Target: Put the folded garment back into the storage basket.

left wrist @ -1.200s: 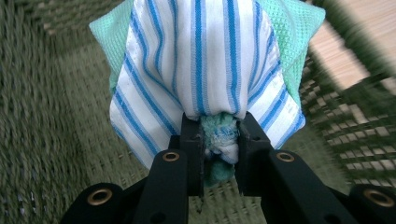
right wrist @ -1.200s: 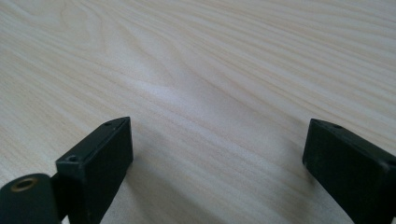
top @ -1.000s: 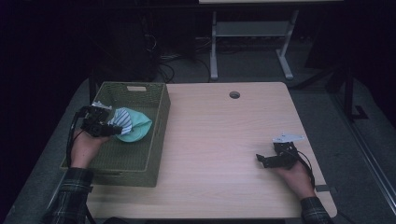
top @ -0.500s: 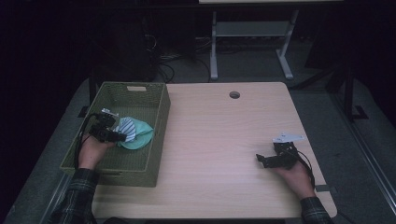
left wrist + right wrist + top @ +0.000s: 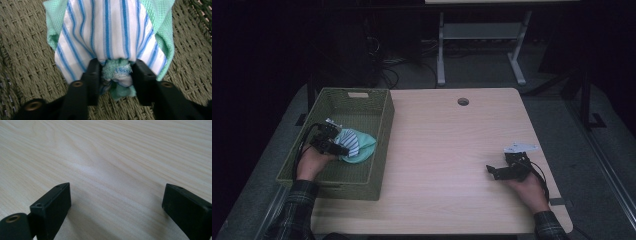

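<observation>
A bundled cloth (image 5: 358,144), white with blue stripes over mint-green towelling (image 5: 110,32), lies on the floor of a green woven basket (image 5: 384,125) at the table's left. My left gripper (image 5: 338,148) is low inside the basket at the cloth's left edge. Its jaws have just been opening, and a bunched end of the cloth still sits loosely between them (image 5: 116,63). My right gripper (image 5: 492,171) rests on the wooden table (image 5: 447,145) at the right, open, with bare wood between its jaws (image 5: 116,192).
The basket's walls stand around my left hand, and its woven floor (image 5: 25,37) spreads under the cloth. A round cable hole (image 5: 463,101) is near the table's far edge. A white metal frame (image 5: 482,35) and cables lie on the dark floor beyond.
My left hand has sunk into the basket with the cloth, which now lies on the basket floor. The right hand has not moved.
</observation>
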Available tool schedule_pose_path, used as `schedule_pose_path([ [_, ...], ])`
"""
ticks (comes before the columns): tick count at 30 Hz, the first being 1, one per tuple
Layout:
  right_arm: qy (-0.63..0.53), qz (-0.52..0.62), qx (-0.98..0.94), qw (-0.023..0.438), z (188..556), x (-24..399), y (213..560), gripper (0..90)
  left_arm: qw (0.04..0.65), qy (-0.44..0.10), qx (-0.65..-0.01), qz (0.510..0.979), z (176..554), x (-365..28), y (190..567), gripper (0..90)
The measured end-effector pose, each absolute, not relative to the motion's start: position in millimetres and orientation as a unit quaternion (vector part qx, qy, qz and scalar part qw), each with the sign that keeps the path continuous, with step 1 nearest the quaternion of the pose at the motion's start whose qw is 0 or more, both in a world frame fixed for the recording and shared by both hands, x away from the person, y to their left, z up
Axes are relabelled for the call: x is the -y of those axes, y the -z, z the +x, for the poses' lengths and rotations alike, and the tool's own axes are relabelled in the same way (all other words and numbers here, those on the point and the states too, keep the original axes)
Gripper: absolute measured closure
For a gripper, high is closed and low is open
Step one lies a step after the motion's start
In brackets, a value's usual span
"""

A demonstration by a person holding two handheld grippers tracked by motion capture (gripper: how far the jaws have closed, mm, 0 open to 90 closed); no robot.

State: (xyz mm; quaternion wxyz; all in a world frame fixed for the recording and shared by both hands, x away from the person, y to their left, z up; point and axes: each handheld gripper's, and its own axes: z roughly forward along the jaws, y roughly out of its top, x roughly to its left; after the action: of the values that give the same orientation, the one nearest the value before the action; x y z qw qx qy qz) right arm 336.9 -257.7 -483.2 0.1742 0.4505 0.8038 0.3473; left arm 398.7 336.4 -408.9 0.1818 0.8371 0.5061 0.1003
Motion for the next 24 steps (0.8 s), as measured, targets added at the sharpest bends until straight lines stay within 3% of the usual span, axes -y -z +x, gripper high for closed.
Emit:
schedule_pose_path([
  [5,-0.347,0.451,-0.804,0.174,336.9,257.7,483.2,8.0,0.194,-0.106,-0.514,0.829,398.7,-337.9,407.7,33.0],
  [8,-0.347,0.451,-0.804,0.174,336.9,257.6,483.2,7.9,0.203,-0.109,-0.517,0.825,397.9,-337.5,405.6,25.3],
  [13,-0.347,0.451,-0.804,0.174,336.9,257.7,483.1,7.9,0.227,-0.110,-0.518,0.817,395.2,-335.0,397.1,18.6],
  [24,-0.347,0.451,-0.804,0.174,336.9,257.7,483.2,8.0,0.276,-0.114,-0.492,0.818,391.1,-316.3,369.5,14.6],
])
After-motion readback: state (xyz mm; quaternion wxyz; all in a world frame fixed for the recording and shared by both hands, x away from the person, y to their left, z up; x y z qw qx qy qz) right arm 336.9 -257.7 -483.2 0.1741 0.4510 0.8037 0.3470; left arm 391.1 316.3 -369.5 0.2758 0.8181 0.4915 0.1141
